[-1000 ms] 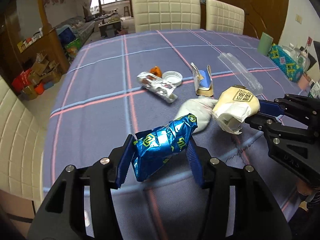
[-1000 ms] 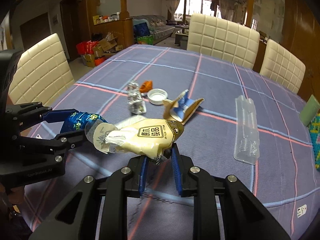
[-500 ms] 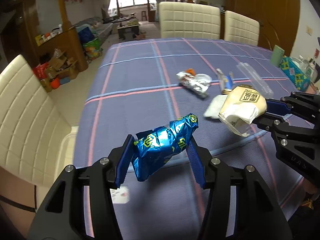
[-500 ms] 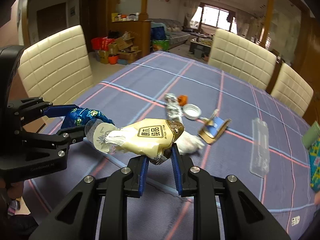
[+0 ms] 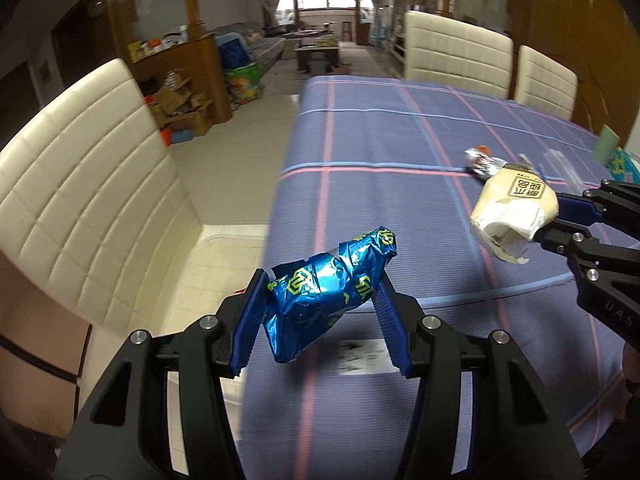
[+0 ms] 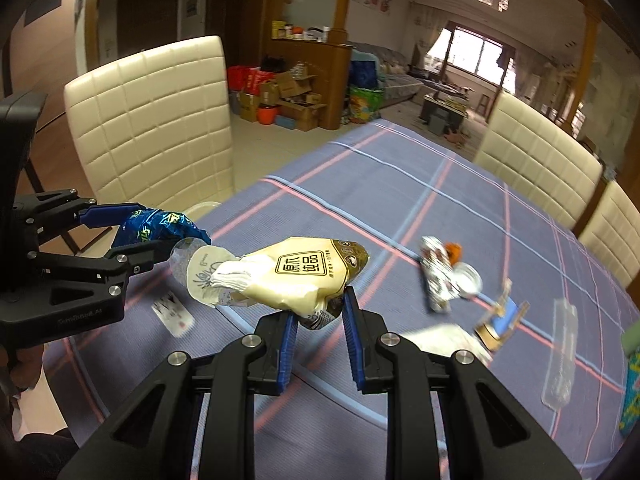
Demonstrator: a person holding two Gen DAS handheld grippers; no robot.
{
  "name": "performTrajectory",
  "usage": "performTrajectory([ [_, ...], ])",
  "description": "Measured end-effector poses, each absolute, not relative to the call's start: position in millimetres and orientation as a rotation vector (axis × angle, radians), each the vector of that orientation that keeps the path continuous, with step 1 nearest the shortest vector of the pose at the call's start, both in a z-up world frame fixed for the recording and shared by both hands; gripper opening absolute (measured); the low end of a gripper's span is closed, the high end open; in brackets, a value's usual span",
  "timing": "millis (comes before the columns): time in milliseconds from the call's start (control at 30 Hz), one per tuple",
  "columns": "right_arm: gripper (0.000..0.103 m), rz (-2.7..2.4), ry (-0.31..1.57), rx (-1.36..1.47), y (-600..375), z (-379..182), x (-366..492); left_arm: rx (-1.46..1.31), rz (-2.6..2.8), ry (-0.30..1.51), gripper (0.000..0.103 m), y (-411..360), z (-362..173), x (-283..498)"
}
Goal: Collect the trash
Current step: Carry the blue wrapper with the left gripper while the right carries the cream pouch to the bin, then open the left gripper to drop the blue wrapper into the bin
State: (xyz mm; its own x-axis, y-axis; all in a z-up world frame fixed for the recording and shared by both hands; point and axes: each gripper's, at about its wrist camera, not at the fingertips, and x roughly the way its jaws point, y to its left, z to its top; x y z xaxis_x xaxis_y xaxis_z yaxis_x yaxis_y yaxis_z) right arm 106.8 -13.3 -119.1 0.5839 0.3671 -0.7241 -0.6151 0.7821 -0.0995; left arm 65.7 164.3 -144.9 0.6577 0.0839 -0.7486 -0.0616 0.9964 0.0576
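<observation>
My left gripper (image 5: 320,300) is shut on a crumpled blue foil wrapper (image 5: 324,292), held in the air over the table's left edge. In the right wrist view that wrapper (image 6: 156,226) shows at the left, between the left gripper's fingers (image 6: 108,214). My right gripper (image 6: 318,310) is shut on a cream snack bag (image 6: 296,276) stuffed with white tissue, which juts up and left above its pads. The same bag (image 5: 516,208) appears at the right of the left wrist view. Both hang over the purple plaid tablecloth (image 6: 400,200).
On the cloth lie a silver foil wrapper (image 6: 434,280), an orange scrap (image 6: 452,249), a white lid (image 6: 468,278), a torn blue carton (image 6: 500,318), a white tissue (image 6: 444,338) and a clear plastic tray (image 6: 560,356). Cream chairs (image 5: 80,208) stand around the table. A small paper tag (image 6: 174,314) lies near the edge.
Both grippers have swung to the left with their loads, toward the table's left edge and the cream chair. The litter on the cloth now sits far off to the right. Neither grip changed.
</observation>
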Motion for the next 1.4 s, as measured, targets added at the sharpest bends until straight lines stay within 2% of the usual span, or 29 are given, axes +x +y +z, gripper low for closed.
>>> performTrajectory([
  [333, 0.022, 0.679, 0.737, -0.406, 42, -122, 112, -0.047, 0.209, 0.874, 0.055, 225, -156, 63],
  [867, 0.022, 0.732, 0.745, -0.406, 86, -131, 144, -0.085, 0.281, 0.910, 0.056, 264, -176, 79],
  [967, 0.022, 0.736, 0.755, -0.408, 89, -135, 147, -0.094, 0.291, 0.922, 0.070, 271, -182, 85],
  [1033, 0.022, 0.738, 0.761, -0.412, 91, -139, 149, -0.102, 0.309, 0.915, 0.086, 274, -183, 86],
  [1200, 0.022, 0.747, 0.776, -0.416, 94, -145, 152, -0.115, 0.321, 0.924, 0.087, 279, -189, 86],
  [1333, 0.022, 0.763, 0.782, -0.428, 101, -149, 150, -0.112, 0.344, 0.928, 0.093, 283, -191, 79],
  [1400, 0.022, 0.776, 0.781, -0.434, 106, -150, 148, -0.111, 0.353, 0.930, 0.093, 286, -192, 74],
])
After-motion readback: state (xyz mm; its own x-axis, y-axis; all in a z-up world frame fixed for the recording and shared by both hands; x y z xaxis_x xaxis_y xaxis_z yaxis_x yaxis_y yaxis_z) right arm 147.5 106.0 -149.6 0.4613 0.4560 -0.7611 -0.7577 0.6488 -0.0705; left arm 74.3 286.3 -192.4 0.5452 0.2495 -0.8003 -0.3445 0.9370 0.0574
